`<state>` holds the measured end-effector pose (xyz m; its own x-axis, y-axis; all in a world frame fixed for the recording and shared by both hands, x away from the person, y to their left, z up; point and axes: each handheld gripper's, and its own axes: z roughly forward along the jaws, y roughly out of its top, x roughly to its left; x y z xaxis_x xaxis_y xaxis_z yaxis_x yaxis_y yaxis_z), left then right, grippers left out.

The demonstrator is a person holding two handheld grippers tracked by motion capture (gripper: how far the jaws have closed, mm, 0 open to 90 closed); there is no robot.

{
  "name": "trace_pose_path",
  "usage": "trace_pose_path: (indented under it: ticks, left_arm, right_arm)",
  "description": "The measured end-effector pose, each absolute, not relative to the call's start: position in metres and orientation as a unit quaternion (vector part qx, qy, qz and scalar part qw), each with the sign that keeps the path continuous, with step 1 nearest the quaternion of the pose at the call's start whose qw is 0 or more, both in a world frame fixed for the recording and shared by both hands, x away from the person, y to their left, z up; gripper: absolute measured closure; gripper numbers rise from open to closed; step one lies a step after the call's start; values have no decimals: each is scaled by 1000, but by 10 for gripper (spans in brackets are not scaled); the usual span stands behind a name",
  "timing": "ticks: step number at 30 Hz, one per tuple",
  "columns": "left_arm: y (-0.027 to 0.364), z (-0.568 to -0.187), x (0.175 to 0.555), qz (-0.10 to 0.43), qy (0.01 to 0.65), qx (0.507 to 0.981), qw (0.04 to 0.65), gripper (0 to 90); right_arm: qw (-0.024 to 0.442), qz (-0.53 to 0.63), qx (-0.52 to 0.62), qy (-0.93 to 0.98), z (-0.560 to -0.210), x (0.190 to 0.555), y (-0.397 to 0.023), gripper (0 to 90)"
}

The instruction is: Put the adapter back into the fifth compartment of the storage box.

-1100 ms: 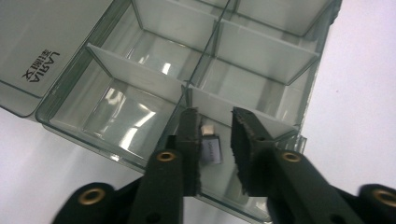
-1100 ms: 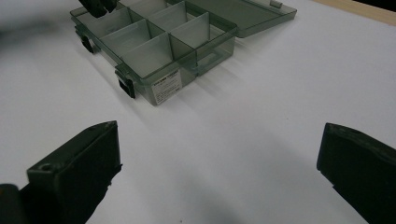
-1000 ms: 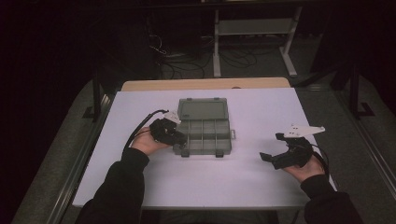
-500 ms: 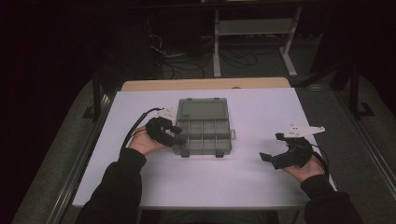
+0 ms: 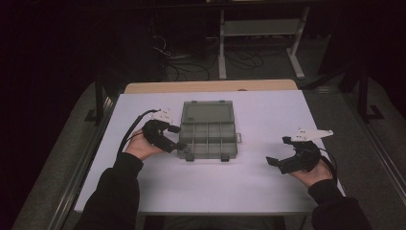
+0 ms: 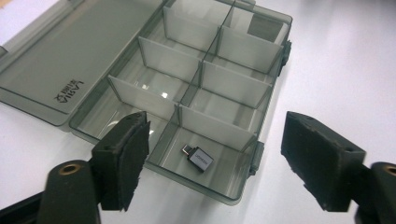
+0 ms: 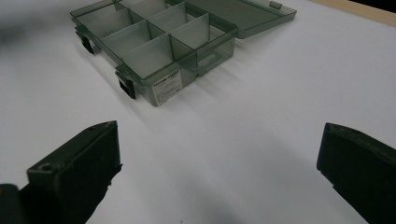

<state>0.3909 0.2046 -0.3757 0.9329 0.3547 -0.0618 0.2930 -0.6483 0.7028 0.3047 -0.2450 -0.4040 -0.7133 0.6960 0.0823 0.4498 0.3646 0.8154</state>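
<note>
A small dark adapter (image 6: 200,157) lay flat in the near corner compartment of the open compartment box (image 6: 261,100), its long axis slanting across the cell, metal plug end toward the dividers. Pale writing on its body was too small to read. The lid (image 6: 70,56), folded flat on the table (image 5: 268,115), bore raised lettering, illegible. The left gripper (image 6: 215,158) had just been opening, jaws spread, nothing between them. The right gripper (image 7: 219,172) stood well apart, jaws wide, facing a white label (image 7: 168,87) on the box wall
</note>
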Motion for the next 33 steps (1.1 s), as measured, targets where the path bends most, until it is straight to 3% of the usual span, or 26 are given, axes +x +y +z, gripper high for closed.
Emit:
trace_pose_path:
  ticks: [11,18,33]
  left_arm:
    - [214,-368,383,54,182,902,388,127]
    - [220,-365,380,58,190,900,387,11]
    - [244,-361,368,76,208,887,406,0]
  right_arm:
    - [139,440,352,814,-404,305,-245,0]
    - [139,440,352,814,-404,305,-245,0]
    - [138,441,352,814,-404,304,-245,0]
